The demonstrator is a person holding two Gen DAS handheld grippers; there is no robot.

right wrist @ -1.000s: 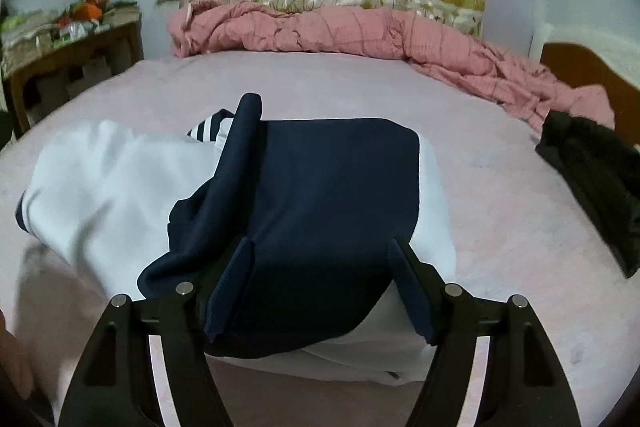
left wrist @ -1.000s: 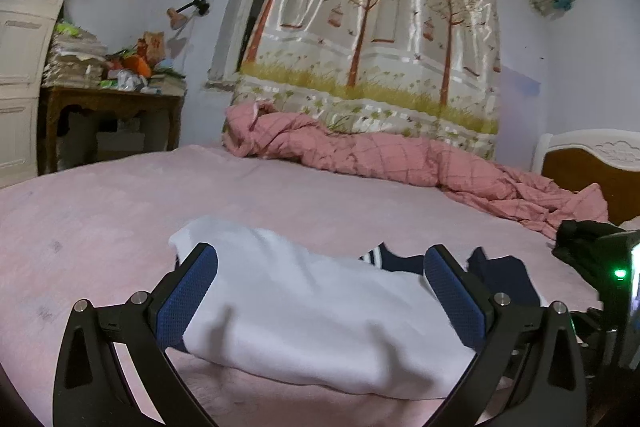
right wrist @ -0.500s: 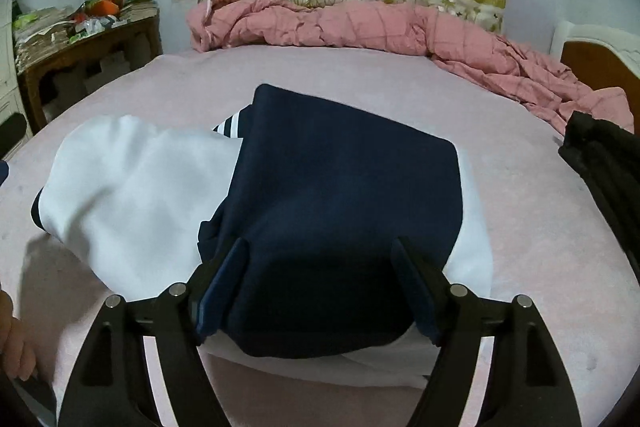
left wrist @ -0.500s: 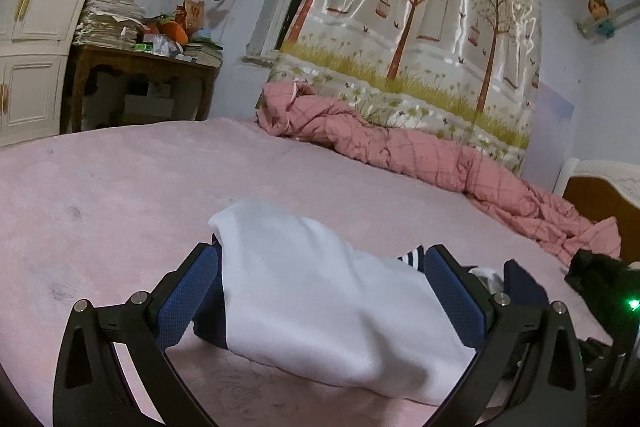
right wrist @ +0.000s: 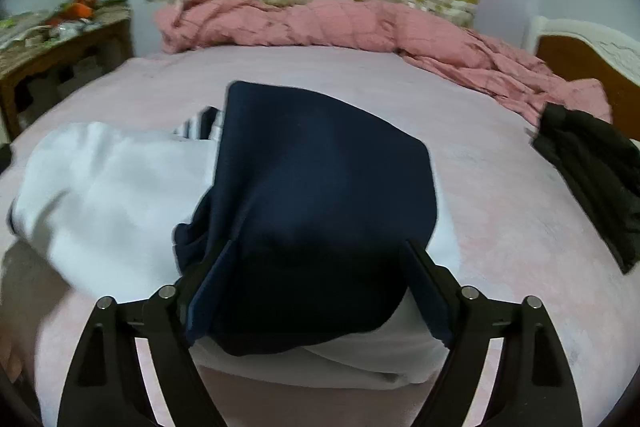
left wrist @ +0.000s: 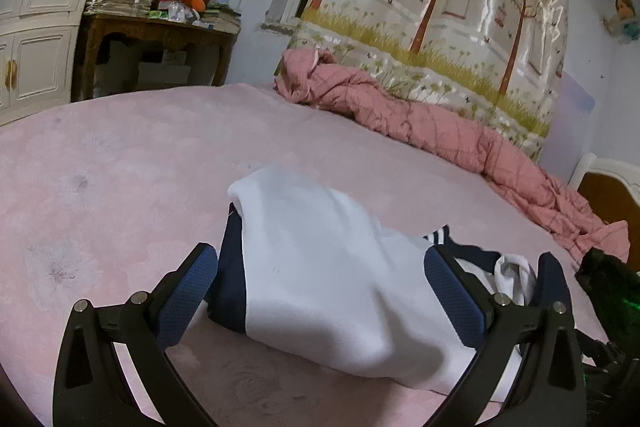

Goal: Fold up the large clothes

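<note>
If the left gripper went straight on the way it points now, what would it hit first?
Most likely the white part of the folded garment, which lies between the open fingers of the left gripper. Past it is bare pink bed. Depth is unclear.

We're seeing the garment (right wrist: 320,195) lying mid-bed (right wrist: 500,227), quilt (right wrist: 320,23) bunching behind it, dark clothing (right wrist: 592,171) sitting to its right.

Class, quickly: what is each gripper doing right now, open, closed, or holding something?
Left gripper: open, fingers spread either side of the white and navy garment, gripping nothing.
Right gripper: open, fingers straddling the same garment's navy part.
</note>
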